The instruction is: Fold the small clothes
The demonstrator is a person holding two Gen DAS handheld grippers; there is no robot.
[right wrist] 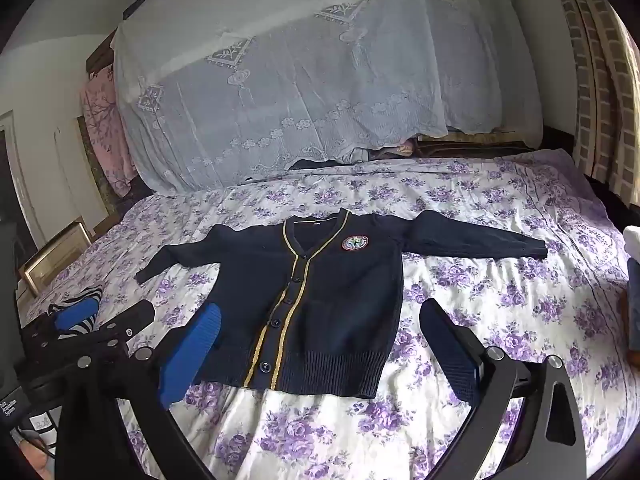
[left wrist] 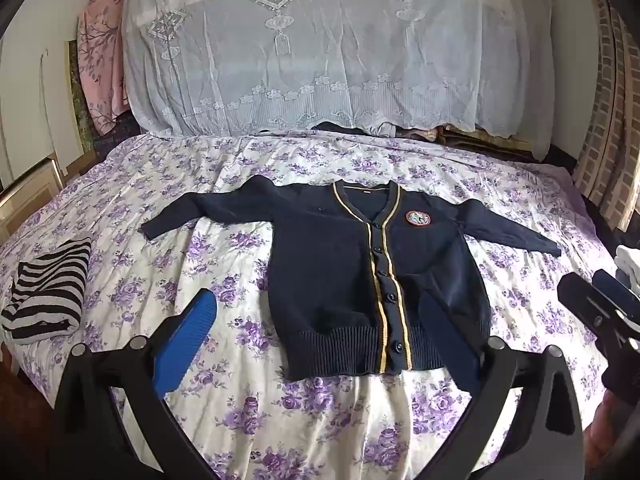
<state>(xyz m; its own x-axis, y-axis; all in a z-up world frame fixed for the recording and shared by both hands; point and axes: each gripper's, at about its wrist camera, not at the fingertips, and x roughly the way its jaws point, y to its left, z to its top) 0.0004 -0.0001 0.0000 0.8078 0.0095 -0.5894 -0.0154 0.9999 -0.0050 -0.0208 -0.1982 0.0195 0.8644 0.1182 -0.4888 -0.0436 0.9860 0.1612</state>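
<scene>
- On the bed (left wrist: 240, 408), a navy cardigan (left wrist: 340, 272) lies flat, buttoned, sleeves spread.
- Left tool (left wrist: 316, 344): spread wide, empty, hovering near the hem.
- Right tool (right wrist: 320, 352): spread wide, empty, also over the hem.
- Folded striped top (left wrist: 48, 292) lies at the left.

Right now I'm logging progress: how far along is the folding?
Done: a striped garment lies folded at the bed's left. In hand: nothing; the left gripper and right gripper hover open. Left: the navy cardigan lies flat, buttoned, sleeves spread, unfolded.
</scene>
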